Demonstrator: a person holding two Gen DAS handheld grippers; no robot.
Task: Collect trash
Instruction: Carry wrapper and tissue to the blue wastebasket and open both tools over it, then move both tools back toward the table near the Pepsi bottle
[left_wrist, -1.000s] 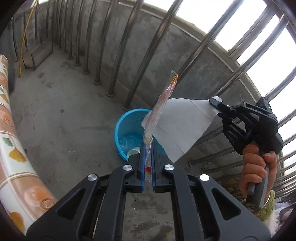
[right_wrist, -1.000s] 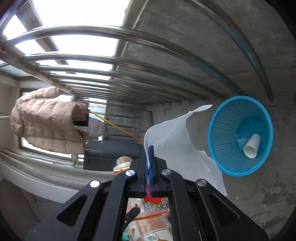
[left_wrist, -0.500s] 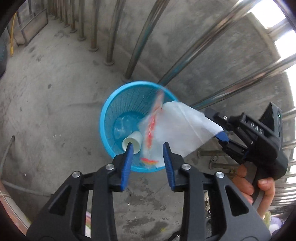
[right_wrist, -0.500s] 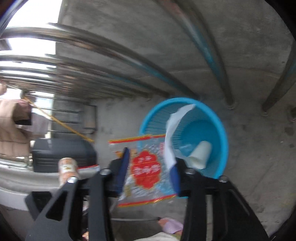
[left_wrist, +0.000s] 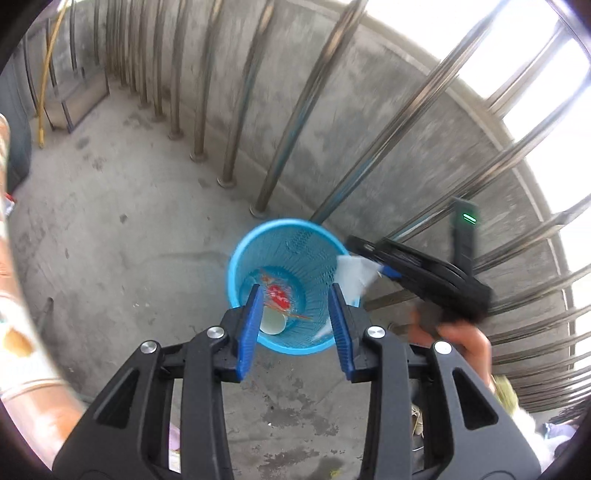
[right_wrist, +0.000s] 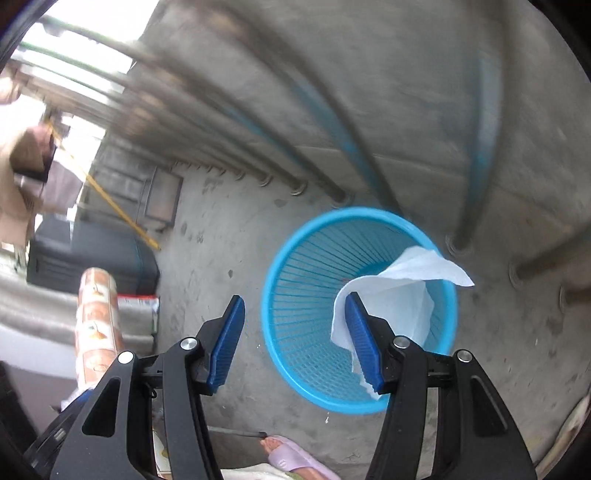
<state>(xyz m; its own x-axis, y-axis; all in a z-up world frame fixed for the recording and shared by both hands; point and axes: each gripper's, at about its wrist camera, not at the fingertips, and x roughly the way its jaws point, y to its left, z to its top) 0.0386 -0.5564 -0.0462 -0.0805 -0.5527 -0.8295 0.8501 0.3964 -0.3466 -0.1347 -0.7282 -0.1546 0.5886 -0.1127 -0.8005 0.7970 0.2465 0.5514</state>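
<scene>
A blue mesh basket (left_wrist: 236, 258) stands on the concrete floor by the railing; it also shows in the right wrist view (right_wrist: 280, 280). Inside lie a red-printed clear wrapper (left_wrist: 279, 293) and a white paper cup (left_wrist: 272, 325). My left gripper (left_wrist: 295, 325) is open and empty just above the basket. My right gripper (right_wrist: 295, 343) is open above the basket; a white tissue (right_wrist: 399, 291) clings to its right finger and droops into the basket. The tissue (left_wrist: 352, 275) and right gripper (left_wrist: 388, 271) show blurred in the left view.
Steel railing bars (left_wrist: 236, 110) and a low concrete wall (left_wrist: 369, 122) stand behind the basket. A patterned roll (right_wrist: 96, 317) and a dark case (right_wrist: 92, 254) sit to the left. A pink slipper (right_wrist: 291, 458) is at the bottom.
Both grippers opened wider. The wrapper fell from my left gripper into the basket. The tissue slipped from the right jaws and now hangs on one finger over the basket.
</scene>
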